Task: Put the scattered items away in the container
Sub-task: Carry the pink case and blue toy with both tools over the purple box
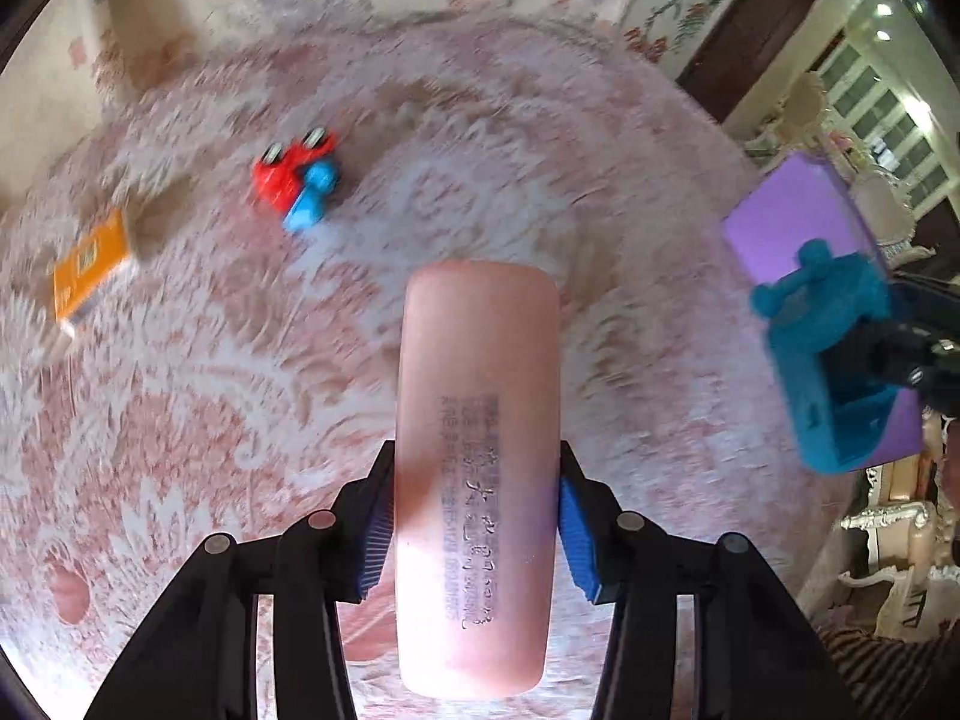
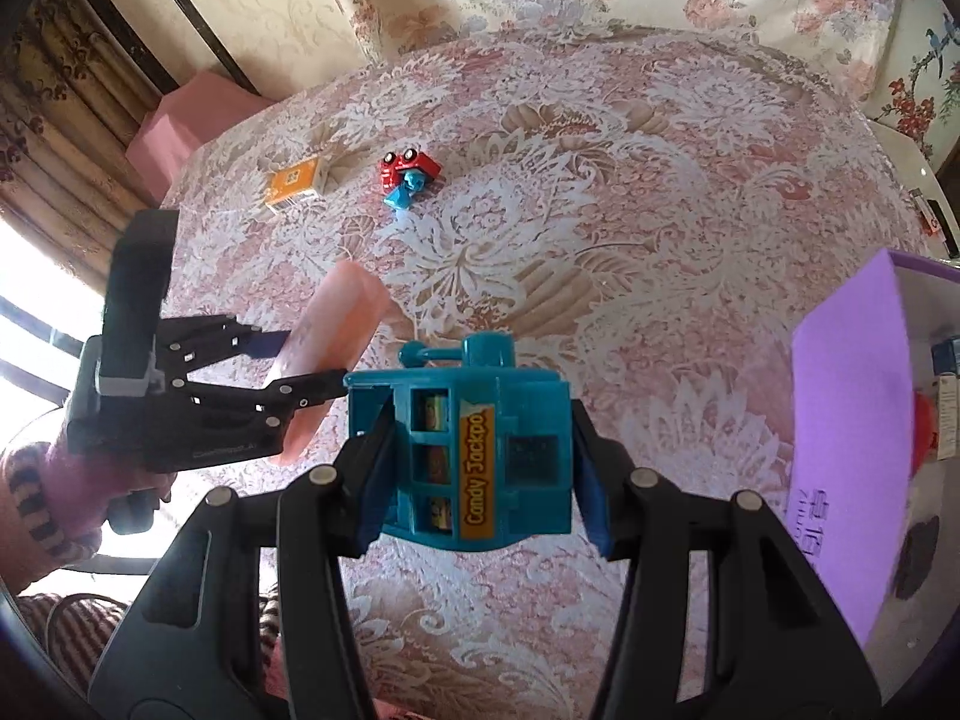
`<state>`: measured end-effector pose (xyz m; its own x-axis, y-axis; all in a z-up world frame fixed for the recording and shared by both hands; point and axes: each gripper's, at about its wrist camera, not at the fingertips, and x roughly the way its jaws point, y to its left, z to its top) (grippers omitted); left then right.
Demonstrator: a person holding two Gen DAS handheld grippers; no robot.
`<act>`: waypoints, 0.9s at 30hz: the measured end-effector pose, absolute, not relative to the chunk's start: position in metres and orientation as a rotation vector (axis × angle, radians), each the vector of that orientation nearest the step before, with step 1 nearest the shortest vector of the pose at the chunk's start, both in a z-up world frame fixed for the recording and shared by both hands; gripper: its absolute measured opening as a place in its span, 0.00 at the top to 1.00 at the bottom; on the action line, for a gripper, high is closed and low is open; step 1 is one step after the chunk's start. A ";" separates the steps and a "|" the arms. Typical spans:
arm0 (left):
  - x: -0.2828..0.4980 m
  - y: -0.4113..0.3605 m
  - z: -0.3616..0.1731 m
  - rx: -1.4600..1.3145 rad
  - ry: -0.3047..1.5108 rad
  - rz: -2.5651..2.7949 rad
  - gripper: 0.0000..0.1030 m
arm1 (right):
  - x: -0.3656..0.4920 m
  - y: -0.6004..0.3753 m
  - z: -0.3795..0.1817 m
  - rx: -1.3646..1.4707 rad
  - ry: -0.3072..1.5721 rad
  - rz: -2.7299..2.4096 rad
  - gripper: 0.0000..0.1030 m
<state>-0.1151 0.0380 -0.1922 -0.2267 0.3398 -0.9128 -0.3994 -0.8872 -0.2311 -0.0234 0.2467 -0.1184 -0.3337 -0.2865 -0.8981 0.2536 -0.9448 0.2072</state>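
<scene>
Between the blue pads of the left gripper (image 1: pixel 474 528) a long pink case (image 1: pixel 477 468) is clamped at its middle, its far end jutting well ahead of the fingertips and its near end running back under the tool. The right gripper (image 2: pixel 480 480) is closed on a teal candy-machine toy (image 2: pixel 486 444), held by its two flanks with the "Candy Jackpot" label facing the camera.

Off to the right of the right gripper, the purple container (image 2: pixel 840 450) is seen with its mouth open and a few things already inside — so the step in hand is judged to be the carry to the box. It would be done well if the toy were brought over the opening first, lowered past the rim, and only then let go. The long case is best swung lengthwise with the box, since a crosswise end could catch on the wall.

Both tools are pitched steeply down over the lace tablecloth (image 2: pixel 600 228). Well ahead of both, a red and blue toy car (image 2: pixel 409 175) and an orange packet (image 2: pixel 297 183) lie unpicked, near one another — work still left.
</scene>
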 end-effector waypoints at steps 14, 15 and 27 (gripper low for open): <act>-0.149 0.162 -0.079 -1.246 0.101 2.044 0.53 | 0.034 0.372 -0.059 1.524 -0.089 -2.513 0.47; -0.127 0.176 -0.071 -1.224 0.112 2.030 0.53 | 0.040 0.387 -0.057 1.528 -0.103 -2.531 0.47; 0.021 0.377 -0.062 -1.173 0.199 1.854 0.53 | 0.079 0.508 -0.073 1.625 -0.190 -2.579 0.47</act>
